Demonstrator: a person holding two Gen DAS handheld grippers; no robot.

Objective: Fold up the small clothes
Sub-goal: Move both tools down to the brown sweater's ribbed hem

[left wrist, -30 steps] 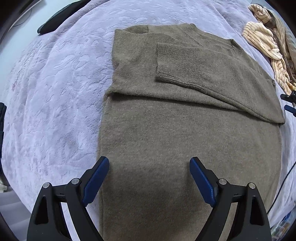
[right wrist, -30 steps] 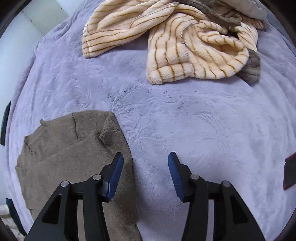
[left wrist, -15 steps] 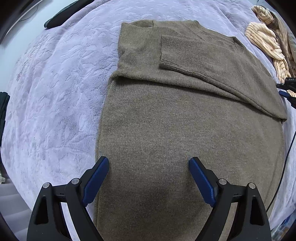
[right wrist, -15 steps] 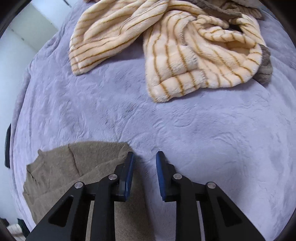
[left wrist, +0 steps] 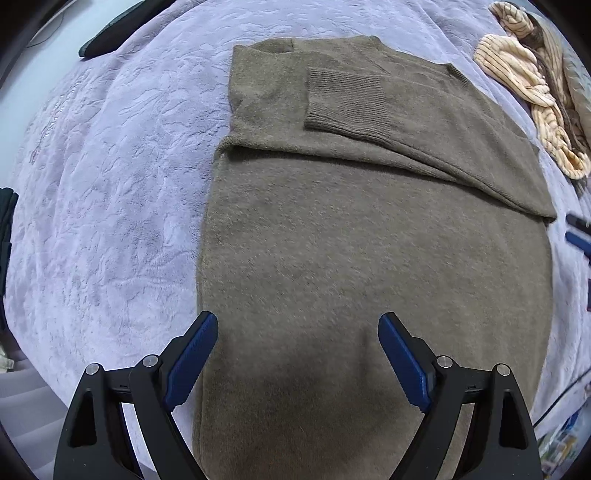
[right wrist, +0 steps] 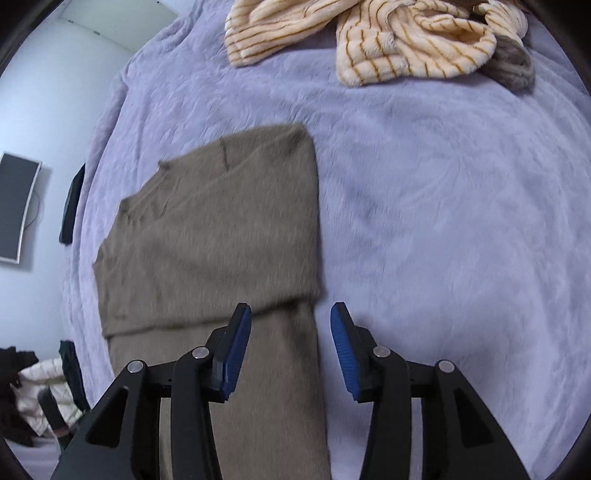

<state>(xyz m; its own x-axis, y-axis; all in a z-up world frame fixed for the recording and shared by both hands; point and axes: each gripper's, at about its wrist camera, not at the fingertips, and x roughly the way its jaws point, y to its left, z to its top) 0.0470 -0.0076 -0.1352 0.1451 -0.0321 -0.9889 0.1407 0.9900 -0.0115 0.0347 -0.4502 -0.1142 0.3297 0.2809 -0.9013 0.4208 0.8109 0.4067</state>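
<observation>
Left wrist view showed the sweater [left wrist: 369, 221], sleeves folded in, lying on the bed [left wrist: 110, 166] under the left tool [left wrist: 297, 354], spread wide and empty. The right tool [right wrist: 291, 345] was opening over its edge, gripping nothing. Probably both must next pinch the hem.

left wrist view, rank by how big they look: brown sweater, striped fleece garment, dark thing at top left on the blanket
1. brown sweater, by far the largest; it fills most of the view.
2. striped fleece garment, partly cut off at the right edge.
3. dark thing, a thin strip.
The last two lie far off at the warped edge, so their order is unsure.
</observation>
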